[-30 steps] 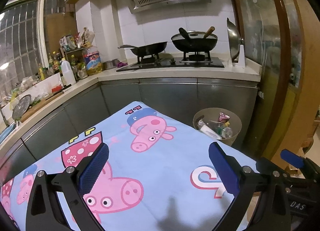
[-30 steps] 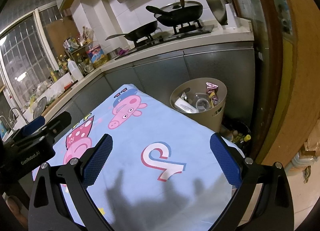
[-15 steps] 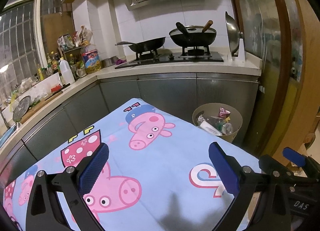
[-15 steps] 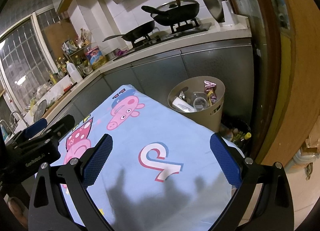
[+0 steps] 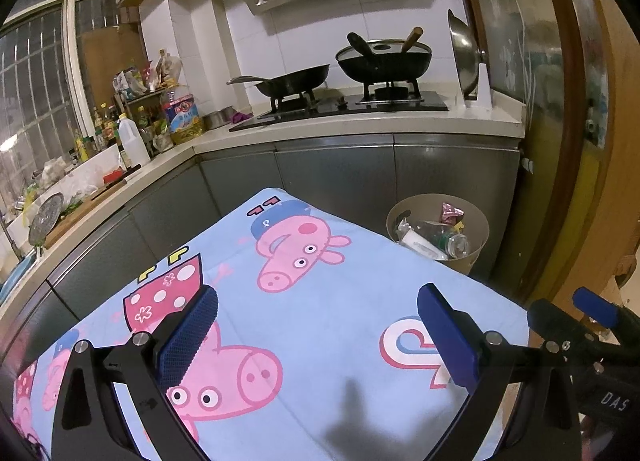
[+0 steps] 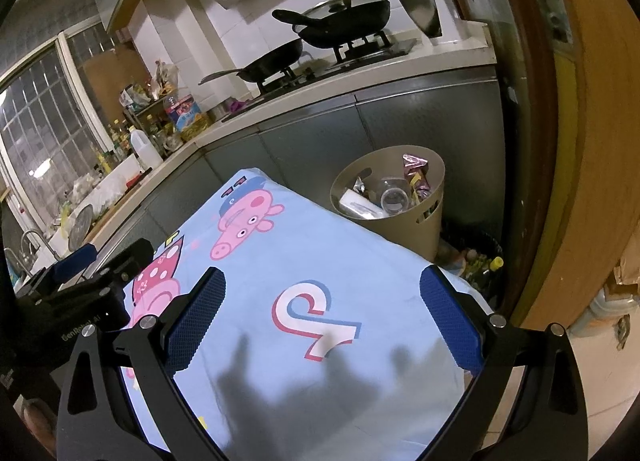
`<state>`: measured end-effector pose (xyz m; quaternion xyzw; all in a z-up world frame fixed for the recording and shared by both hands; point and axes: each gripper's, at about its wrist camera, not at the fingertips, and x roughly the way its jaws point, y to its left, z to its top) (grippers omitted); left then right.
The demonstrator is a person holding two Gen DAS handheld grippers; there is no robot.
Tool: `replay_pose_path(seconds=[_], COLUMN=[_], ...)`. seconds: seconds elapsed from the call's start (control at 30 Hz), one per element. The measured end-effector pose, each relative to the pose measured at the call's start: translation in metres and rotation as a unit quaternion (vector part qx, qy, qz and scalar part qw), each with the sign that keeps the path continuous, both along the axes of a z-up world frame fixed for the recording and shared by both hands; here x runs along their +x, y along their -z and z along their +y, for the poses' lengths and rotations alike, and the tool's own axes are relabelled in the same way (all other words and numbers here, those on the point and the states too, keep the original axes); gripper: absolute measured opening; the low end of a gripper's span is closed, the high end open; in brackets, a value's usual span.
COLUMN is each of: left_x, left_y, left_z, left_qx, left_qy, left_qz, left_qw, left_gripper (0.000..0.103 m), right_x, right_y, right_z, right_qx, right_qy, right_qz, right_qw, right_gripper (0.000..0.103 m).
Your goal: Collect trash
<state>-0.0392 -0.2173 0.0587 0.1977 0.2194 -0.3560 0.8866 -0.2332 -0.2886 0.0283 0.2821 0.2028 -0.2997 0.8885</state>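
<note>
A beige trash bin [image 5: 476, 257] stands on the floor past the table's far right edge, holding a plastic bottle [image 5: 442, 239], wrappers and other trash; it also shows in the right wrist view [image 6: 430, 217]. My left gripper [image 5: 318, 331] is open and empty above the blue cartoon-pig tablecloth [image 5: 320, 301]. My right gripper [image 6: 322, 313] is open and empty above the same cloth [image 6: 288, 261], nearer the bin. No trash lies on the cloth in view.
A kitchen counter [image 5: 360, 123] with a gas stove and two black pans [image 5: 384, 61] runs behind the table. Bottles and clutter [image 5: 132, 133] fill the left counter. A wooden door frame [image 5: 568, 141] stands at right. Small bottles [image 6: 484, 261] sit on the floor beside the bin.
Both grippers have stayed open and empty. The views have shifted slightly; the bin and counter sit a little lower and closer in the frames.
</note>
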Motion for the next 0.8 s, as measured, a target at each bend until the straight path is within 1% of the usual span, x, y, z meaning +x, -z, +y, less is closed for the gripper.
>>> replay_pose_path(seconds=[0.4,0.8], left_x=[-0.004,-0.007], left_y=[0.006,0.009], left_z=[-0.007,-0.012], left_qx=[0.015,0.021], left_qy=[0.003,0.006], left_qz=[0.003,0.003], left_qw=[0.9999,0.9998], left_gripper=[0.099,0.099], right_x=[-0.003,-0.006], right_y=[0.003,0.006], right_z=[-0.002,-0.004], right_qx=[0.006,0.011], right_qy=[0.002,0.003], right_qz=[-0.001,-0.002], right_qw=[1.000,1.000], right_gripper=[0.097,0.097])
